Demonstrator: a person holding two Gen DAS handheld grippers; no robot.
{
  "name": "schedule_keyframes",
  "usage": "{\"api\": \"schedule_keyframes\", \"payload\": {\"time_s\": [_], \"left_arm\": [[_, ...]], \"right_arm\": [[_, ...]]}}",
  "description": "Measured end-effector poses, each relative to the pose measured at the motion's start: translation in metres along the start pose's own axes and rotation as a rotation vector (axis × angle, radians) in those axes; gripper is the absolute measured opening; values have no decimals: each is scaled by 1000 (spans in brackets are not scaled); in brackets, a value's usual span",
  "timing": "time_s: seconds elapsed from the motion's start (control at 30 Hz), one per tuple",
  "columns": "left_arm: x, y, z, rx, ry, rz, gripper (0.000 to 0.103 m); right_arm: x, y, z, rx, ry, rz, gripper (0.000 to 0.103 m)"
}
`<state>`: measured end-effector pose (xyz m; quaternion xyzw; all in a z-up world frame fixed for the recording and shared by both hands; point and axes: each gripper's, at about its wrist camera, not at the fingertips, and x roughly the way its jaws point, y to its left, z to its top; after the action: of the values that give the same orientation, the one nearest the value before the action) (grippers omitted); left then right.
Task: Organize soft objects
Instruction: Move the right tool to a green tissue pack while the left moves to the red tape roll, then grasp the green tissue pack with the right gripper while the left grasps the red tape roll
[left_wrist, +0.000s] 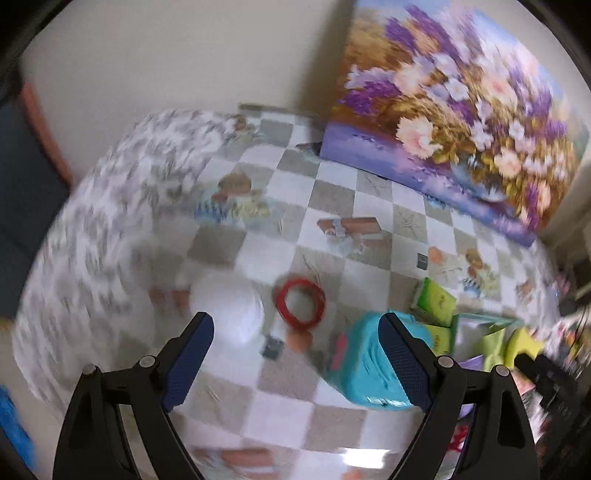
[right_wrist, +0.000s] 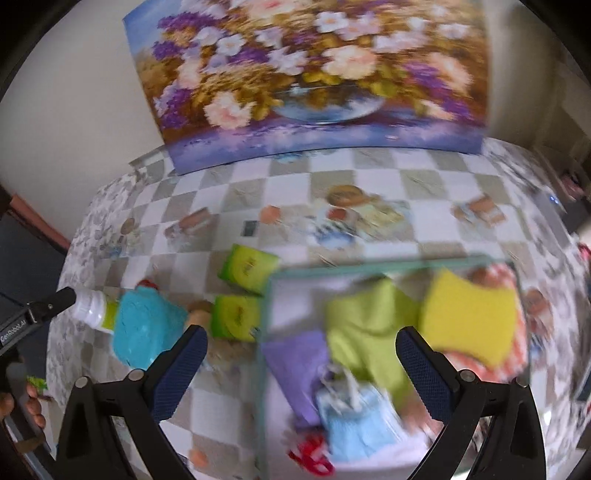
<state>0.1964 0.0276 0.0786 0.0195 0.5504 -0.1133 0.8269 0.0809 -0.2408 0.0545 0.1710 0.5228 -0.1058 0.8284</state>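
My left gripper (left_wrist: 295, 365) is open and empty above the checkered tablecloth (left_wrist: 332, 192), between a white bottle (left_wrist: 229, 314) and a turquoise soft object (left_wrist: 369, 369). My right gripper (right_wrist: 301, 373) is open and empty over the near left part of a clear glass box (right_wrist: 369, 264). The box holds a yellow sponge (right_wrist: 472, 321), a lime green cloth (right_wrist: 365, 332), a purple cloth (right_wrist: 295, 365), a light blue cloth (right_wrist: 354, 424) and a red-white cloth (right_wrist: 509, 288). Two green-yellow sponges (right_wrist: 245, 269) lie just left of the box. The turquoise object (right_wrist: 144, 332) and the bottle (right_wrist: 90, 306) also show at the left.
A red ring (left_wrist: 301, 304) lies on the table beyond the left gripper. A large flower painting (right_wrist: 306, 74) leans on the wall at the back. The table edge curves off at the left. A red item (right_wrist: 314, 458) lies at the box's near corner.
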Motion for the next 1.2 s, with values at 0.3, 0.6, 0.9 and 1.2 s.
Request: {"api": "schedule_keyframes", "payload": {"time_s": [0.3, 0.6, 0.9, 1.2], "left_arm": [[74, -8, 55, 221, 259, -13, 91], [138, -9, 54, 269, 412, 61, 91], [154, -30, 43, 413, 450, 154, 89], [158, -25, 37, 461, 472, 186, 89]], "right_arm": [[66, 41, 51, -193, 131, -31, 99], [125, 52, 60, -292, 252, -84, 93], [146, 55, 58, -330, 302, -52, 91], [154, 59, 53, -340, 319, -30, 90]]}}
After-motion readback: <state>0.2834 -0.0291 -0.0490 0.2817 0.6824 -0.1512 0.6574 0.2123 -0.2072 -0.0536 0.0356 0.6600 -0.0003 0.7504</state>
